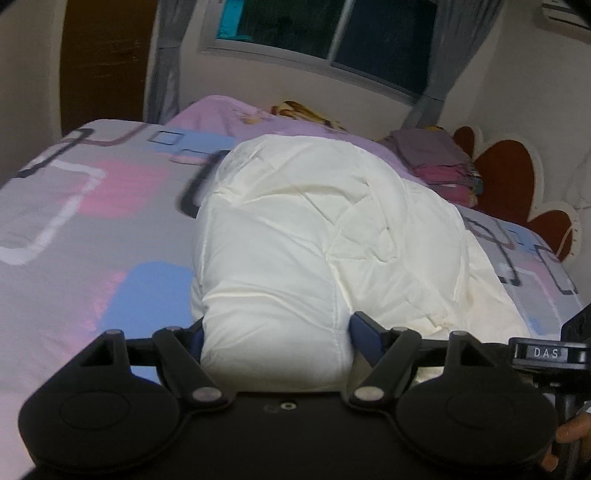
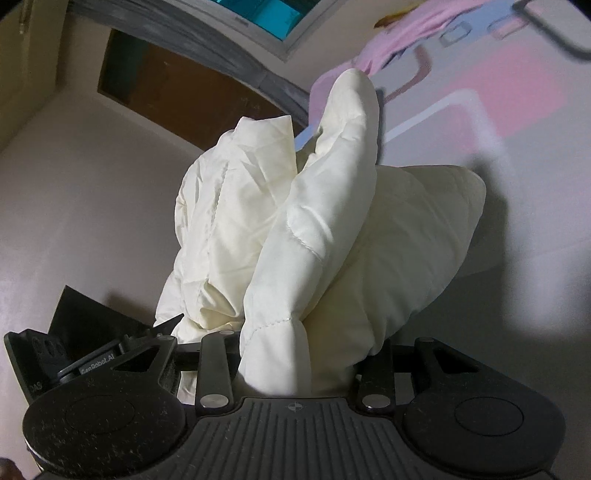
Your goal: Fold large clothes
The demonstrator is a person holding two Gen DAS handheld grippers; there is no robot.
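Note:
A cream-white padded garment (image 1: 314, 229) lies bunched on the patterned bed sheet (image 1: 85, 229). My left gripper (image 1: 275, 332) is shut on a thick fold of its near end, which bulges between the fingers. In the right wrist view the same white garment (image 2: 295, 229) hangs bunched in front of the camera. My right gripper (image 2: 295, 354) is shut on a gathered part of it and holds it up off the bed. The fingertips of both grippers are hidden by the fabric.
The bed sheet is grey with pink and blue squares. A lilac blanket (image 1: 236, 118) and a stack of folded clothes (image 1: 439, 162) lie at the far side. A window (image 1: 332, 29), curtains and a brown door (image 1: 107, 59) are behind. The other gripper (image 2: 74, 354) shows at lower left.

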